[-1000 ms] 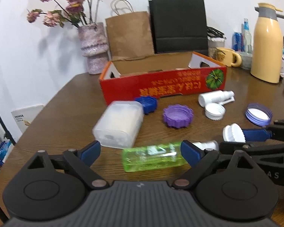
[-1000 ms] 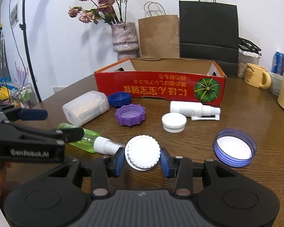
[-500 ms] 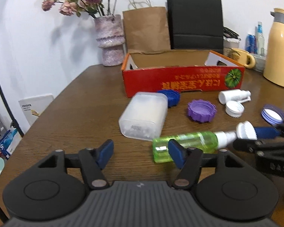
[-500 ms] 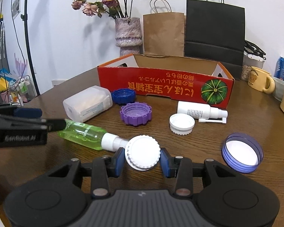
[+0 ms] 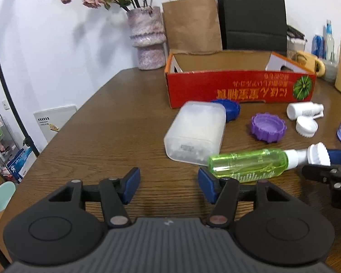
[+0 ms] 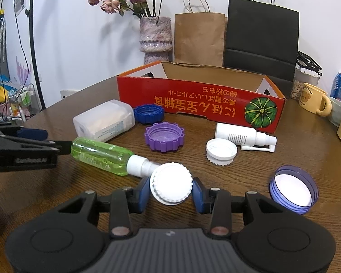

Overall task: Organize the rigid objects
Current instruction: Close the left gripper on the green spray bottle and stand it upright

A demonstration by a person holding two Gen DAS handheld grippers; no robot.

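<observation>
Rigid objects lie loose on the wooden table [image 6: 284,141]; none of those visible sits in the red cardboard box [image 6: 200,104], whose visible inside shows only bare cardboard. It stands at twelve o'clock from your right gripper.

Containers first. The frosted plastic case [image 6: 104,120], at ten o'clock, is closed and lies flat, with something pale showing through it; what it is you cannot tell. The green spray bottle [image 6: 101,155] lies on its side at nine o'clock, its white nozzle touching the white ribbed cap [image 6: 171,183]. The white spray bottle [image 6: 236,134] lies on its side at one o'clock, in front of the box.

Count: two spray bottles, one case, one box and five caps. The caps are the blue cap [image 6: 149,113], the purple cap [image 6: 164,136], the open white cap [image 6: 221,151], the clear blue lid [image 6: 293,190] and the one you hold.

Your right gripper [image 6: 171,193] is clamped on the white ribbed cap, pads pressing both sides. Your left gripper [image 5: 167,187] is closing with only bare table between its jaws; the green bottle's base lies just past its right fingertip at two o'clock.
</observation>
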